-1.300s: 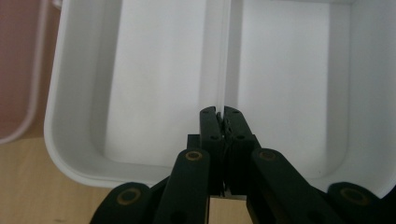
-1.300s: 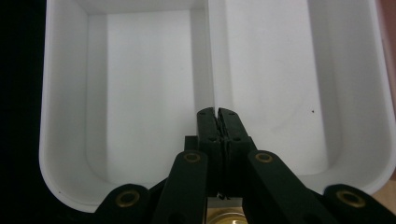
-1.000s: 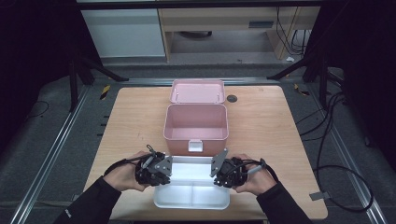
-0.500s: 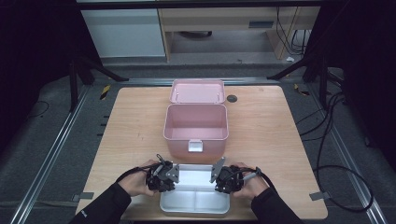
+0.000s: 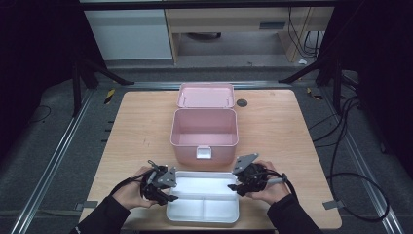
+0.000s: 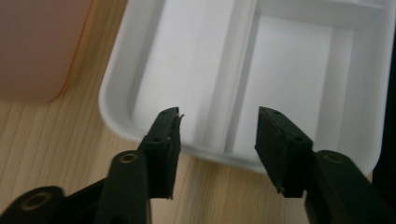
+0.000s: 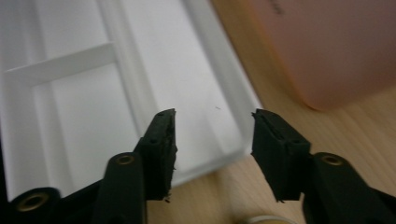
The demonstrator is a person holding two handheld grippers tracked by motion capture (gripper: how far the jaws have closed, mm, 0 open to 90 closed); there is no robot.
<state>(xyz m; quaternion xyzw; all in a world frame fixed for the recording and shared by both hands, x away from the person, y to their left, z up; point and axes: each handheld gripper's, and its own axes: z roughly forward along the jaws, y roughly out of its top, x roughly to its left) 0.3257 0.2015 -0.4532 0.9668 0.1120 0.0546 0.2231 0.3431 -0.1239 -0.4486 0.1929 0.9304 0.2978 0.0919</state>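
Observation:
A white divided tray [image 5: 202, 222] lies flat near the table's front edge, just in front of an open pink box [image 5: 204, 127]. My left gripper [image 5: 170, 190] is at the tray's left end and stands open, its fingertips over the tray [image 6: 299, 74] rim. My right gripper [image 5: 234, 184] is at the tray's right end, also open, with the rim of the tray [image 7: 84, 102] between its jaws. In both gripper views the left gripper [image 6: 219, 116] and right gripper [image 7: 214, 116] hold nothing. The tray's compartments are bare.
The pink box's lid [image 5: 205, 94] lies back flat behind it, and its white latch [image 5: 203, 152] faces the tray. A small black disc [image 5: 241, 103] sits on the table at the back right. Bare wood lies on both sides of the box [image 6: 37, 46].
The tray and both hands have shifted toward the table's front edge, away from the pink box. The box has not moved.

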